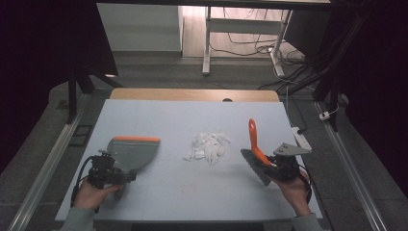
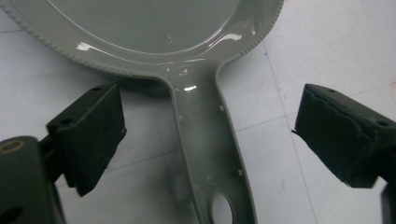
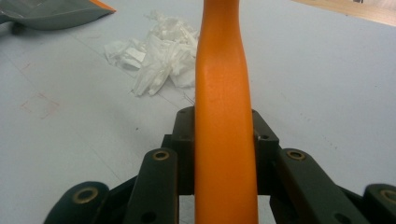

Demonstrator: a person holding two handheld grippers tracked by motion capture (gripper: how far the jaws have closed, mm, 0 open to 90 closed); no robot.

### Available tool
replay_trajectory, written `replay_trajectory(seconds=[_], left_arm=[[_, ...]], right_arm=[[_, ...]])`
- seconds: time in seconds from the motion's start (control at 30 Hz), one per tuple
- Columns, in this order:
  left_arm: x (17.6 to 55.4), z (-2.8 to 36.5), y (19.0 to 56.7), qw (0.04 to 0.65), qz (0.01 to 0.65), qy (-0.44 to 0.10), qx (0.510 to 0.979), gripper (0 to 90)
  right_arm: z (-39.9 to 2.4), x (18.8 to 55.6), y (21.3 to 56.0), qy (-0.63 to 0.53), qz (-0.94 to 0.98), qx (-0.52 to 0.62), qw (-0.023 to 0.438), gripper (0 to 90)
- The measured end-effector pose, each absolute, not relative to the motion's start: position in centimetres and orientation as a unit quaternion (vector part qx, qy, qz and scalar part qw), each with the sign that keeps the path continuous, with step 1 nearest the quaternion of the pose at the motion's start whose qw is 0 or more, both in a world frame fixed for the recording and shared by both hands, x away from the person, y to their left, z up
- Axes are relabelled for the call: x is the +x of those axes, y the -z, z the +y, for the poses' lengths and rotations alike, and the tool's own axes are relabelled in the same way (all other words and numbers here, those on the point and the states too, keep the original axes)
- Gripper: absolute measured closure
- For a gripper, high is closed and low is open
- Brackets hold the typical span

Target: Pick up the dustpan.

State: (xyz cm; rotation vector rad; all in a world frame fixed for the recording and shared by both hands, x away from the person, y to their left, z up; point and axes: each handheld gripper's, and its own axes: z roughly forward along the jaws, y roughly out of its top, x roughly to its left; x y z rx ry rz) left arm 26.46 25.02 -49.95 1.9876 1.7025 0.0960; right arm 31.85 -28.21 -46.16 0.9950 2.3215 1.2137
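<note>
A grey dustpan [image 1: 134, 151] is laid flat on the counter [image 1: 173, 192], its handle between the wide-open jaws of the left hand-held gripper [image 2: 205, 135], untouched. An orange-handled brush [image 1: 255, 147] is clamped upright in the right hand-held gripper [image 1: 275, 169], near crumpled white paper scraps [image 1: 208, 147].

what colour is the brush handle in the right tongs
Orange; the brush handle shows best in the right gripper view.

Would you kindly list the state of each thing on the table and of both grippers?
Dustpan: flat on the table, handle between the open jaws, not gripped.
Brush: clamped by its orange handle, which points up and away, bristles low near the table.
Paper scraps: loose pile mid-table, not swept.
Left gripper: open, astride the dustpan handle.
Right gripper: shut on the brush.
</note>
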Motion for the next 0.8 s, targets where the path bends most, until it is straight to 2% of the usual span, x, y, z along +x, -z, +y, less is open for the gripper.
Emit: replay_trajectory(seconds=[0.5,0.8], left_arm=[[27.2,24.1,51.7,0.241,0.636,-0.021,0.733,26.0],[27.4,24.5,52.1,0.255,0.646,-0.019,0.719,38.0]], right_arm=[[-28.1,31.8,46.2,-0.424,0.819,0.348,0.171,69.8],[-28.2,31.8,46.2,-0.423,0.818,0.349,0.173,69.8]])
